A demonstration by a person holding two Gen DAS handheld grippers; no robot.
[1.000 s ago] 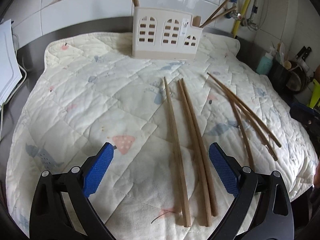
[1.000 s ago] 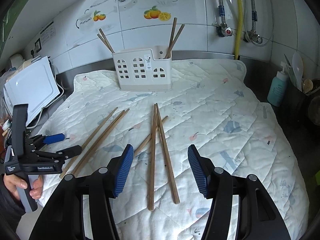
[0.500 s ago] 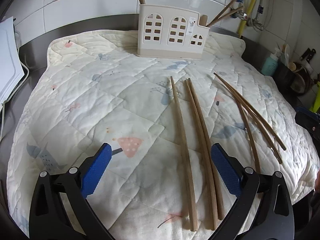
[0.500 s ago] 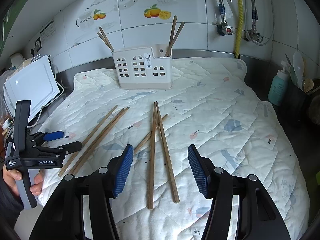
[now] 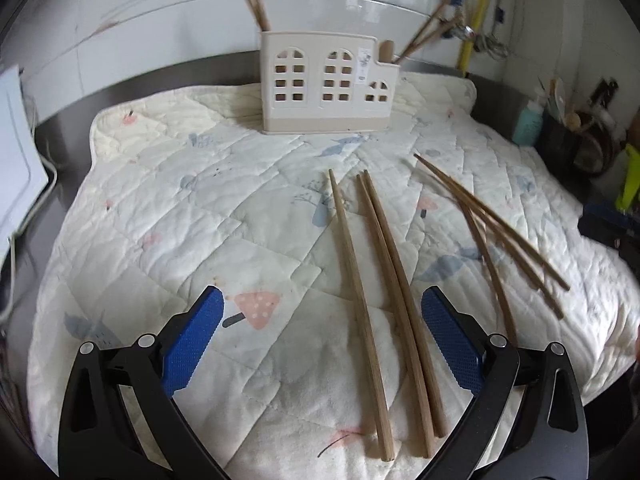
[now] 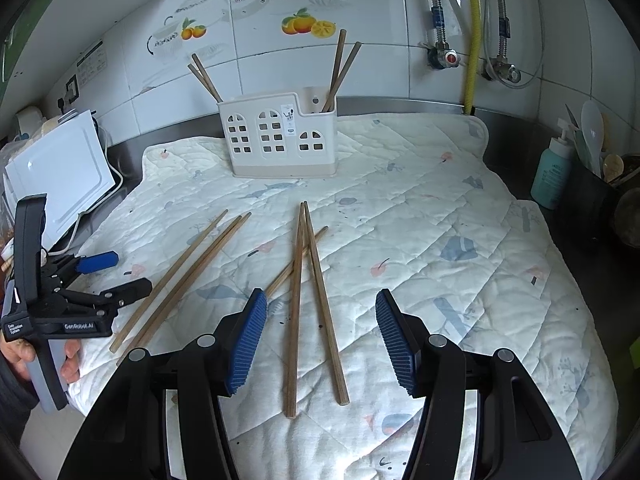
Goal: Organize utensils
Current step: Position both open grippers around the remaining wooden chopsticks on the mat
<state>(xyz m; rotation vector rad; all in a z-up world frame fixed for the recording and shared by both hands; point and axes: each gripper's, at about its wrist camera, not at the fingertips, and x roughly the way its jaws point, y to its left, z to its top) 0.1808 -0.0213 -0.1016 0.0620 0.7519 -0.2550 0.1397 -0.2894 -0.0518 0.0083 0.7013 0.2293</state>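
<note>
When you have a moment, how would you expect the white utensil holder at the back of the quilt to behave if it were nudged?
The utensil holder looks like thin plastic with window cut-outs, so probably light. It stands on a soft quilted cloth, which may let it rock or drag rather than slide. The chopsticks in it lean outward above its rim, so a push high up might tip it.

Matt wooden chopsticks (image 6: pixel 294 312) on soft quilted cloth (image 6: pixel 460 216)
</note>
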